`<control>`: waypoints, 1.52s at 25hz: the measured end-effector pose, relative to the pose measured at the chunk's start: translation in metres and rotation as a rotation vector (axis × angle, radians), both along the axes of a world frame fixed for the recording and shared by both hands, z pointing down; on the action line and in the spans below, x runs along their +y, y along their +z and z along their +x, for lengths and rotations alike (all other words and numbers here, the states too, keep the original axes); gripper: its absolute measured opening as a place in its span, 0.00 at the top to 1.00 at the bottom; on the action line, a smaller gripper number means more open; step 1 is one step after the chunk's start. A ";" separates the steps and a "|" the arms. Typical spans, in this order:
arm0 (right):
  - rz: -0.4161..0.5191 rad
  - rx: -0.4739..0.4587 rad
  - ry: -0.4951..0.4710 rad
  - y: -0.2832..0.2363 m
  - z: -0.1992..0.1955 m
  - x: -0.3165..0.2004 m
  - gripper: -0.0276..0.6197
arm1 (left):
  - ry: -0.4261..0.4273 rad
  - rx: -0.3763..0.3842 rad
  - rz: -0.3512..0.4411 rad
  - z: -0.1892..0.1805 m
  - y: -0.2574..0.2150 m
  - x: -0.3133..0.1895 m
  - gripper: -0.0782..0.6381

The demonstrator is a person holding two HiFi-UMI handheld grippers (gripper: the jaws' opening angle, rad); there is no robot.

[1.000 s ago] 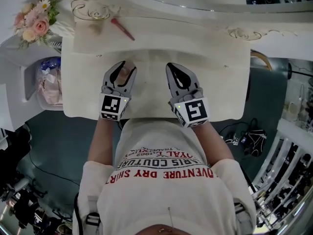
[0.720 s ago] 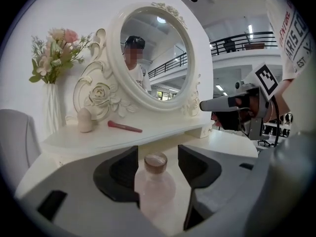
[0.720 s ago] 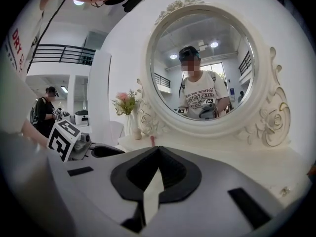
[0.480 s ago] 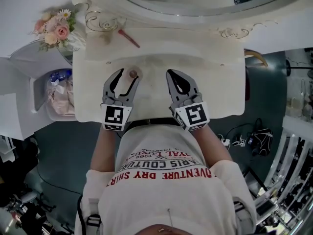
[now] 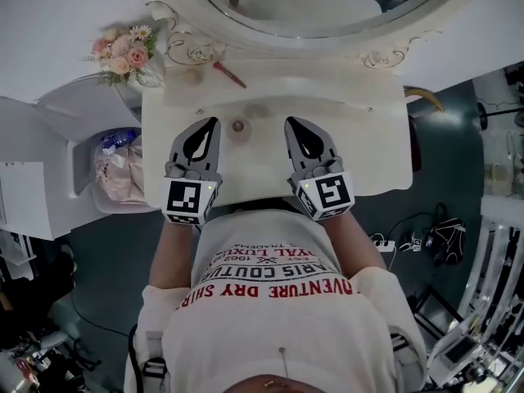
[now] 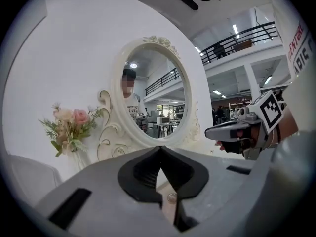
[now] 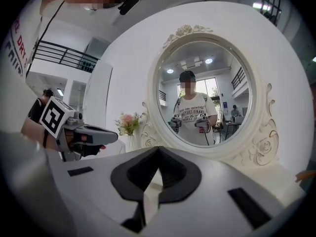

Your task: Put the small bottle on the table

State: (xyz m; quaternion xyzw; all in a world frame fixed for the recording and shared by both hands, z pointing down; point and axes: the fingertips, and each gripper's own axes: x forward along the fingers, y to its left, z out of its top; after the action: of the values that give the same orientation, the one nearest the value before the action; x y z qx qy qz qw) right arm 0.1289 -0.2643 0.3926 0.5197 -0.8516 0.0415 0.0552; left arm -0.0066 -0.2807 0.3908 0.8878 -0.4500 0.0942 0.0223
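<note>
The small bottle (image 5: 239, 126) stands upright on the cream dressing table (image 5: 368, 154), seen from above as a small round brownish cap. It is free, just right of my left gripper (image 5: 214, 122) and touching neither gripper. The left gripper's jaws meet at the tip with nothing between them (image 6: 159, 150). My right gripper (image 5: 289, 122) lies further right on the tabletop, also shut and empty (image 7: 158, 150). Each gripper shows in the other's view: the right gripper (image 6: 213, 132) and the left gripper (image 7: 114, 137).
An oval mirror (image 5: 311, 6) in an ornate frame rises at the table's back. A red stick (image 5: 230, 74) lies near the back left. A vase of pink flowers (image 5: 123, 54) stands off the left corner. A bin with bags (image 5: 115, 170) sits left of the table.
A second ago the left jaws were around the bottle. They opened, left it standing on the table, and have now closed empty beside it. The right gripper has kept its place.
</note>
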 end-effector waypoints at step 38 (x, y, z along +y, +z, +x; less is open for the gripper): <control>0.080 0.006 -0.079 -0.044 -0.029 -0.002 0.96 | -0.019 0.010 0.093 -0.035 -0.060 0.007 0.88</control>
State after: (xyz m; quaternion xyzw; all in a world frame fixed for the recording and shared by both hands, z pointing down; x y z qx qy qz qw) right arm 0.1004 -0.2663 0.3487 0.4876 -0.8722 0.0037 0.0386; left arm -0.0421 -0.2736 0.3307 0.8839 -0.4624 0.0683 -0.0159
